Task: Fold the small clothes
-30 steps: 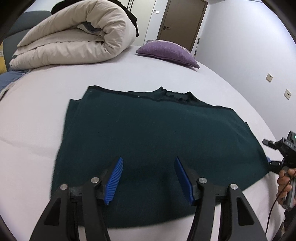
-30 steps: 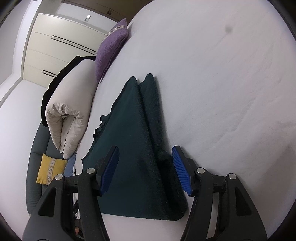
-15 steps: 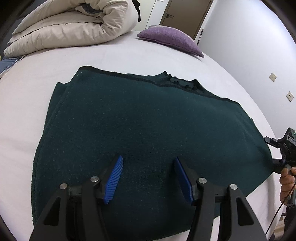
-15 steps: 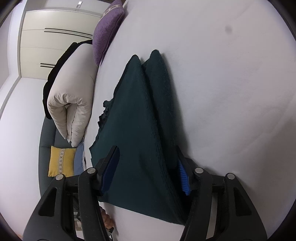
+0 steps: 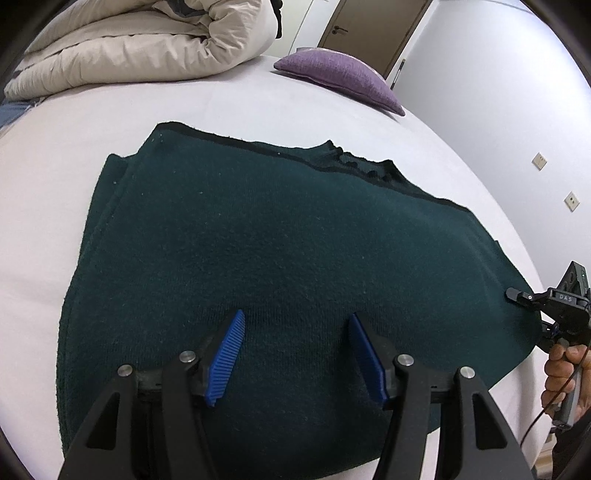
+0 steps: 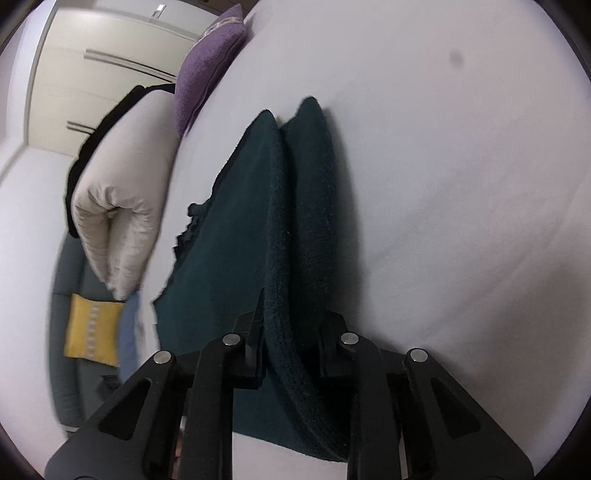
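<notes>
Right tongs (image 6: 291,332) just closed, now pinching the folded right edge of the dark green sweater (image 5: 280,258) lying flat on the bed (image 5: 258,99); left tongs (image 5: 295,354) hover open over its near hem

Home bedroom: bed (image 5: 295,110); rolled duvet (image 5: 147,44); wardrobe (image 6: 103,55)

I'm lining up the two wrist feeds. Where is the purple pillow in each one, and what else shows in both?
Left wrist view: the purple pillow lies on the bed at top, right of centre, in front of the brown door.
Right wrist view: the purple pillow sits upper left, above the rolled beige duvet.
Shared landmark: the dark green garment, central in both.
</notes>
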The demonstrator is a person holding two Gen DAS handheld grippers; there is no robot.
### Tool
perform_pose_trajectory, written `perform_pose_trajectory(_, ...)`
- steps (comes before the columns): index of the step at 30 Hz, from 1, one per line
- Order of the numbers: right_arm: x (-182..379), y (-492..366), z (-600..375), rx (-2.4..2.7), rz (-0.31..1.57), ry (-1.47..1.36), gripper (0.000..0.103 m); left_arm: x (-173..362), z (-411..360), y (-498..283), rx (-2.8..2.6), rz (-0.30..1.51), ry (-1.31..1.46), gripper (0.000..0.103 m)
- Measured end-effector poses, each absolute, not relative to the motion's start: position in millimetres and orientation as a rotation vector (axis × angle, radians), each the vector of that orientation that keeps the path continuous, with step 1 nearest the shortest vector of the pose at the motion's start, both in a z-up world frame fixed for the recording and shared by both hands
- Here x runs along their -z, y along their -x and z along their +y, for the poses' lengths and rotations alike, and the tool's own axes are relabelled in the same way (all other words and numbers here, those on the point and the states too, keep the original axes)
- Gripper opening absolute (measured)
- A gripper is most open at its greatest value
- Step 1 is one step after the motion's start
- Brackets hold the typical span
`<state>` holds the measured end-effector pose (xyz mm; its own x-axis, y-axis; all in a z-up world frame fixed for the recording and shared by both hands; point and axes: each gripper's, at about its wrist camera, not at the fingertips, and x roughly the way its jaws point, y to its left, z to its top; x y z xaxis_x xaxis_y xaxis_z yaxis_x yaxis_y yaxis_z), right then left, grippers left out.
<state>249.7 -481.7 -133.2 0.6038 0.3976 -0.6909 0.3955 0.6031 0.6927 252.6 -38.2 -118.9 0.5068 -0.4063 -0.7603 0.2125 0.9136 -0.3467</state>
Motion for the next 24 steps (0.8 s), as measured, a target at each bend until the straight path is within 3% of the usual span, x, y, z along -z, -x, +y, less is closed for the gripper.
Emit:
perform_pose_trajectory(3,109.4,-257.5,-461.5,0.058,0.969,-0.814,0.016,117.8,-24.1,-254.7,0.401,0.978,0.304,0.058)
perform_pose_trajectory(6,74.6,-273.7,-417.6,0.091,0.977,-0.591,0.016,116.2,-3.6,-256.1,0.412,0.988,0.416,0.043)
perform_pose_trajectory(8,51.5,-290.1,-373.0,0.086,0.975,-0.429,0.016,111.4,18.8,-253.4,0.409,0.969,0.516,0.043)
perform_pose_trajectory(11,26.6,-308.8,-274.5,-0.043,0.965,-0.174,0.016,99.4,53.9,-249.7,0.377,0.902,0.622,0.058)
perform_pose_trajectory(13,28.4,-318.1,-208.5,-0.180,0.981,-0.050,0.016,94.4,71.7,-250.3,0.363,0.877,0.665,0.074)
perform_pose_trajectory(22,70.9,-332.3,-133.7,-0.269,1.041,0.082,0.017,104.6,63.7,-274.4,0.484,0.981,0.738,0.081)
perform_pose_trajectory(24,71.2,-330.9,-133.5,-0.278,1.032,0.093,0.021,106.4,51.7,-285.1,0.505,1.014,0.730,0.087)
